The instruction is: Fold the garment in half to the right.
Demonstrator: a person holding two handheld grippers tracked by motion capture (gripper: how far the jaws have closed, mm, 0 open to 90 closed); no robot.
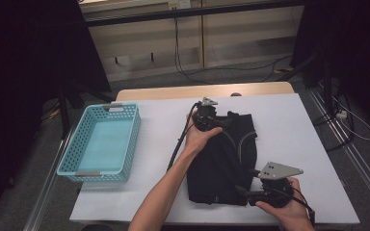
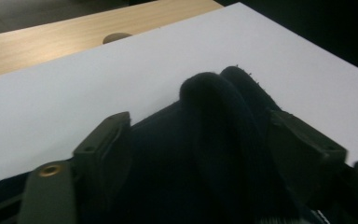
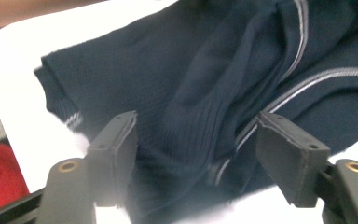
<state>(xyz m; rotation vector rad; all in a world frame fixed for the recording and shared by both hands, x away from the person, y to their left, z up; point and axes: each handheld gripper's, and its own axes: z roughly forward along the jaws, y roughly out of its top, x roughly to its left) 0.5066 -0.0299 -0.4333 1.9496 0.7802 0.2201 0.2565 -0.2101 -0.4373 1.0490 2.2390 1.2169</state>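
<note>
**Dark garment between both sets of fingers on a white desk**

A white sheet covers the desk [image 1: 289,130], with a strip of bare wood along its far edge. Beyond it stand pale cabinets with cables trailing on a grey floor; the room's sides are dark. A light blue basket [image 1: 101,143] sits at the desk's left, well apart from the work.

The navy garment [image 1: 226,159], edged with pale stripes, lies folded at the desk's middle. The left gripper [image 1: 206,118] is at its far end, fingers spread with bunched cloth bulging between them. The right gripper [image 1: 265,192] is at its near right corner, fingers wide apart, the fabric lying between them.
</note>
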